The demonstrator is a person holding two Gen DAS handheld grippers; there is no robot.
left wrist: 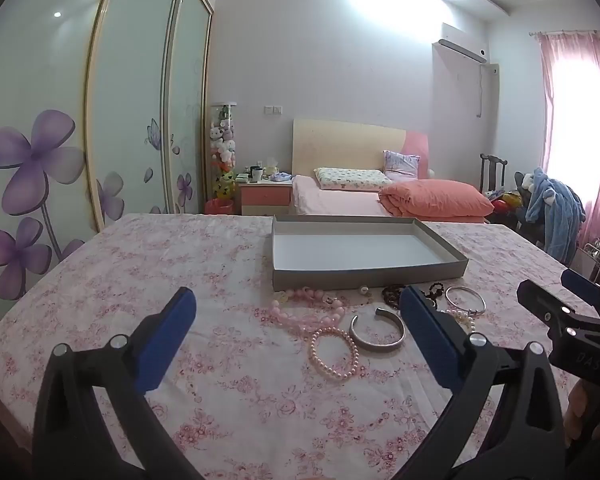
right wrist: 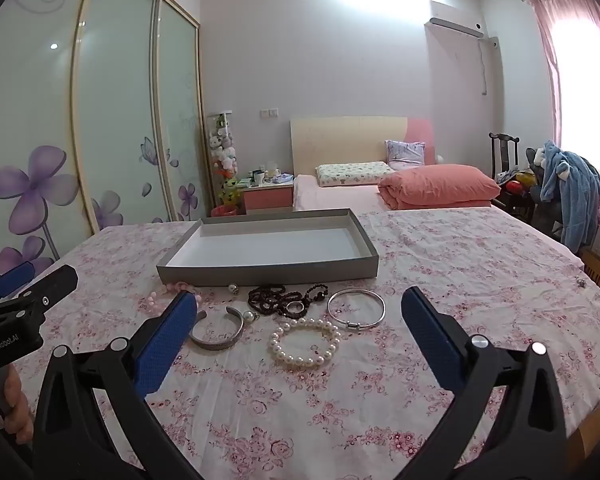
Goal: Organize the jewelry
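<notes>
left gripper (left wrist: pixel 298 326) and right gripper (right wrist: pixel 299 326) hover side by side, tilted slightly downward, jaws spread wide, holding nothing.

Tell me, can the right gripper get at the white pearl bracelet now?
Probably yes. The right gripper is open and empty, and the pearl bracelet lies flat just ahead of it on the tablecloth, uncovered.

Ahead of the right hand-held gripper (right wrist: pixel 299 320), the tabletop (right wrist: pixel 460 264) is crowded by scattered jewelry (right wrist: pixel 284 300) and blocked beyond by the gray tray (right wrist: pixel 268 272); bare cloth is left rightward.
</notes>
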